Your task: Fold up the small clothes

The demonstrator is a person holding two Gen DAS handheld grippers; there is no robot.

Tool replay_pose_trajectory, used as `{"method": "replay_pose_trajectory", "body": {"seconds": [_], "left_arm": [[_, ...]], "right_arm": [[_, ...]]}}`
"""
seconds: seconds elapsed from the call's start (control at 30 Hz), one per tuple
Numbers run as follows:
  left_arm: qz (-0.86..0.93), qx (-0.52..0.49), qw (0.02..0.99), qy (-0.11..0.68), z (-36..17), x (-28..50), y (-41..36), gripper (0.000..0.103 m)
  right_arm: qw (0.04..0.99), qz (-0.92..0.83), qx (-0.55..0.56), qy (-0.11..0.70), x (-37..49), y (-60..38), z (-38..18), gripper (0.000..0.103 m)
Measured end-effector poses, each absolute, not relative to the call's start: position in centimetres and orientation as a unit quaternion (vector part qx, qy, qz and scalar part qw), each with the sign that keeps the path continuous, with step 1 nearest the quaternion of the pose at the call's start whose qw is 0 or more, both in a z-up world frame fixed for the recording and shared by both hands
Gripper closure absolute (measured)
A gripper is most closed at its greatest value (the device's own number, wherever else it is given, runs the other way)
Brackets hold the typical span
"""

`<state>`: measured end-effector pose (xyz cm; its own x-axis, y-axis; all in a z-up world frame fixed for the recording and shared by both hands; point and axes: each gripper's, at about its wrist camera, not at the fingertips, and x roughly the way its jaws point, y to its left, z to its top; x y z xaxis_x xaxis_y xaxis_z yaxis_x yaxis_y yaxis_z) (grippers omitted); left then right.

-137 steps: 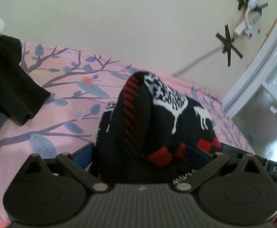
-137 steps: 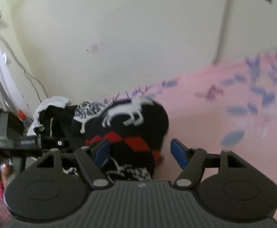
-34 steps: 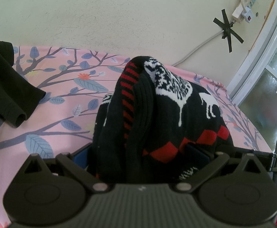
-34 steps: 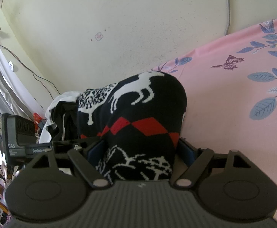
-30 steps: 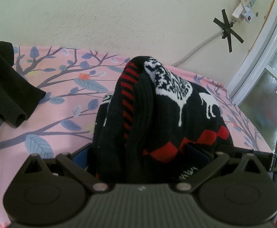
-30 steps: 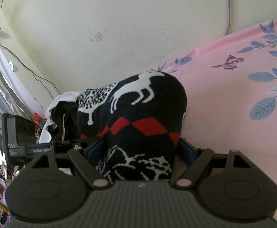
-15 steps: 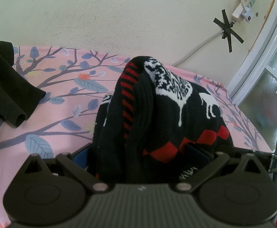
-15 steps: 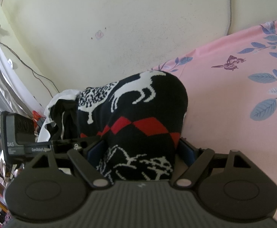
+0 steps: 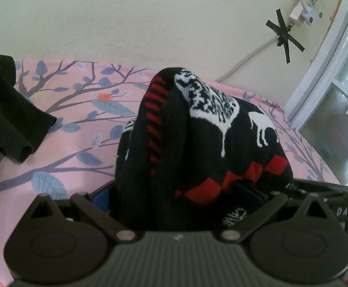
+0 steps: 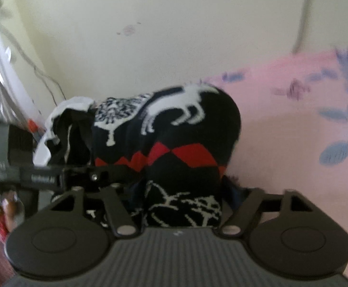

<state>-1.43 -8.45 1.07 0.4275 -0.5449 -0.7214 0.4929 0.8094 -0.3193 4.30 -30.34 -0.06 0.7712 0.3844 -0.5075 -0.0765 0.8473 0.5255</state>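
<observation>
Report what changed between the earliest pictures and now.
The right gripper, open beside the black knit garment with white deer and red diamonds at first, has shut on it. The left gripper stays clamped on the same garment, which remains bunched on the pink floral sheet.

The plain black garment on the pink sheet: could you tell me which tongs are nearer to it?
Left. The left tongs sit just right of the black garment; the right tongs lie beyond them, farther right.

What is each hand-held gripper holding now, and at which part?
Both grip the patterned black knit garment: left hand-held gripper and right hand-held gripper each pinch a bunched lower edge.
</observation>
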Motion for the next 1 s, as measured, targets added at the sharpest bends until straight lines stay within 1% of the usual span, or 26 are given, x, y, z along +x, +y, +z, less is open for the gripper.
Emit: {"method": "replay_pose_trajectory", "body": {"seconds": [0.07, 0.17, 0.27, 0.3, 0.33, 0.4, 0.57, 0.73, 1.0], "left_arm": [[-0.309, -0.035, 0.844, 0.436, 1.0, -1.4, -8.3, 0.0], [-0.298, -0.03, 0.851, 0.431, 1.0, -1.7, -8.8, 0.0], [-0.279, -0.028, 0.857, 0.432, 1.2, -1.9, -9.6, 0.002], [-0.271, -0.026, 0.859, 0.434, 1.3, -2.1, -10.0, 0.003], [-0.265, -0.024, 0.861, 0.434, 1.4, -2.2, -10.4, 0.003], [-0.252, -0.011, 0.867, 0.429, 1.8, -2.7, -11.4, 0.003], [-0.251, 0.021, 0.873, 0.418, 2.8, -3.6, -14.5, 0.011], [-0.28, 0.04, 0.863, 0.419, 3.8, -3.2, -19.2, 0.013], [-0.342, 0.077, 0.844, 0.406, 5.2, -0.6, -30.7, 0.016]], "right_arm": [[0.905, 0.136, 0.255, 0.312, 4.4, -30.6, -0.2, 0.026], [0.91, 0.136, 0.227, 0.319, 5.1, -29.5, 0.5, 0.031], [0.921, 0.135, 0.189, 0.313, 4.7, -29.0, 1.2, 0.045], [0.924, 0.133, 0.18, 0.31, 4.5, -28.9, 1.4, 0.052], [0.926, 0.133, 0.176, 0.306, 4.3, -29.2, 1.4, 0.057], [0.926, 0.135, 0.182, 0.301, 4.0, -29.9, 1.3, 0.06], [0.932, 0.118, 0.197, 0.281, 2.9, -31.8, 1.4, 0.061], [0.94, 0.09, 0.207, 0.256, 1.2, -35.4, 2.0, 0.061], [0.959, 0.002, 0.199, 0.201, -0.5, -43.9, 4.0, 0.061]]}}
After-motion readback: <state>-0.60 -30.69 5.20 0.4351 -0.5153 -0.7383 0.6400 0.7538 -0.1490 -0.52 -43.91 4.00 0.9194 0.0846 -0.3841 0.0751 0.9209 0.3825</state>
